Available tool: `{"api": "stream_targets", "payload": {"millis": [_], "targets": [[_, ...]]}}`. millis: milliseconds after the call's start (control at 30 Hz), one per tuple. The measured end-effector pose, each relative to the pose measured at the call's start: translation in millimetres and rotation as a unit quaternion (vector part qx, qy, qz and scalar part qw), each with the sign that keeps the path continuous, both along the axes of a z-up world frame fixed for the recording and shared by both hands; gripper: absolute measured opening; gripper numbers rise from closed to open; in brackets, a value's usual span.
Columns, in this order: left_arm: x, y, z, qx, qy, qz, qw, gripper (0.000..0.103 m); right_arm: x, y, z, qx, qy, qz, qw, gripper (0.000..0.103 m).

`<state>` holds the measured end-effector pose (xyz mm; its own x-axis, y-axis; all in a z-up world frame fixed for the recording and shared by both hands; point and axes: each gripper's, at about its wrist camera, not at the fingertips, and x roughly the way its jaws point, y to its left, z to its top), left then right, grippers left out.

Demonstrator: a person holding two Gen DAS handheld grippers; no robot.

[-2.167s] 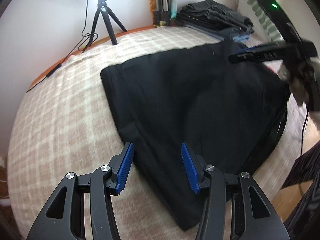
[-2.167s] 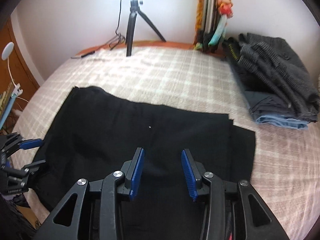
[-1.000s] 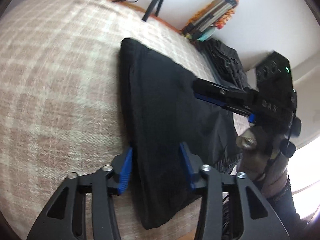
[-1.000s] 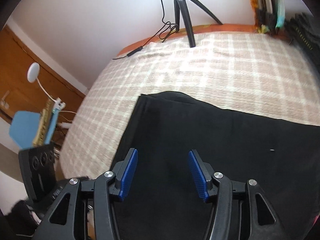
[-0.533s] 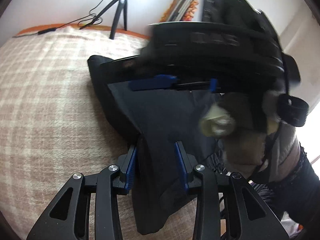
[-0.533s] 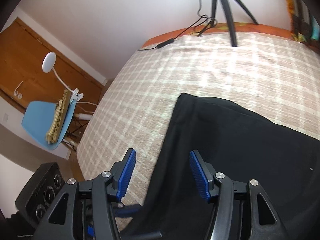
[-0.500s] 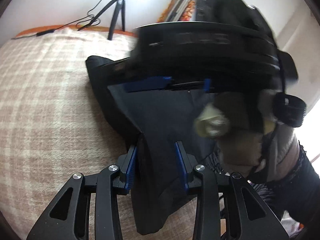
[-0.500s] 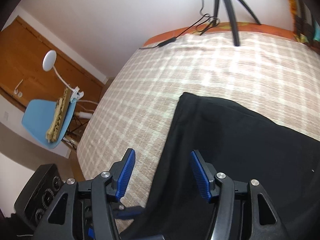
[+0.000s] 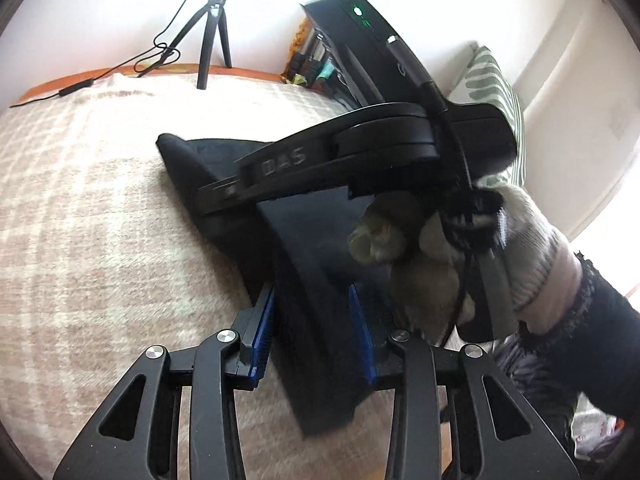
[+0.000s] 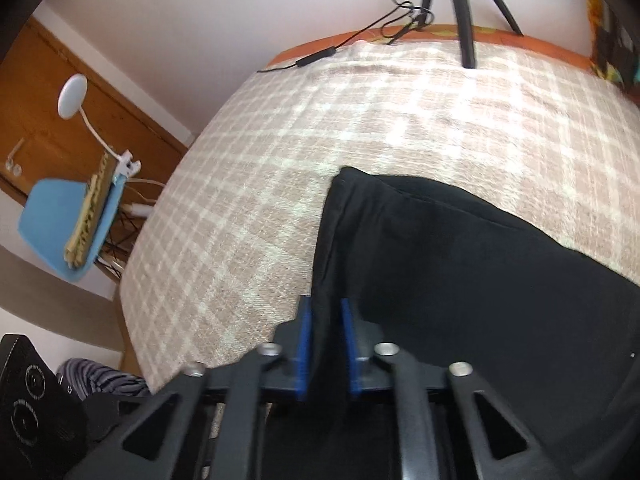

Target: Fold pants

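Black pants [image 9: 320,280] lie on a beige checked blanket [image 9: 100,220]. In the left wrist view my left gripper [image 9: 314,322] has its blue pads on both sides of the pants' near end, pressing the cloth. The right gripper's body [image 9: 360,148] crosses above the pants, held by a gloved hand [image 9: 460,248]. In the right wrist view my right gripper [image 10: 325,336] is nearly shut, its pads pinching the left edge of the pants [image 10: 460,260].
A black tripod [image 9: 208,40] and a cable [image 9: 120,68] stand at the far edge of the bed. A green patterned pillow [image 9: 496,80] is at the back right. A blue chair [image 10: 60,224] and a wooden door [image 10: 48,100] are off the bed's left side.
My right gripper has closed on the pants' left edge. My left gripper has tightened on the near end. The right gripper has moved across and closer in the left wrist view.
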<state>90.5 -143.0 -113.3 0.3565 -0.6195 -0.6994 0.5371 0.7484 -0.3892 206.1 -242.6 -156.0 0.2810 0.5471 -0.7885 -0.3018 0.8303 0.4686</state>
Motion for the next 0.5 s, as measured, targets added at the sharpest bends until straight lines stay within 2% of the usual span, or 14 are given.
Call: {"api": "stream_targets", "payload": {"millis": [167, 267, 400, 500], "targets": [[-13.2, 28.6, 15.9, -0.014, -0.02, 0.003, 0.9997, 0.036, -10.2, -13.8, 18.5, 0.017, -0.027, -0.015, 0.999, 0.002], [-16.2, 49.9, 25.4, -0.026, -0.03, 0.024, 0.9989, 0.036, -15.1, -22.3, 32.1, 0.029, -0.041, -0.025, 0.998, 0.002], [4.2, 65.0, 23.1, -0.015, -0.034, 0.069, 0.9969, 0.036, -20.7, -36.0, 49.7, 0.042, -0.059, -0.038, 0.997, 0.002], [13.6, 56.3, 14.0, 0.004, -0.032, 0.073, 0.9968, 0.036, -25.1, -47.3, 59.6, 0.048, -0.07, -0.049, 0.995, 0.002]]}}
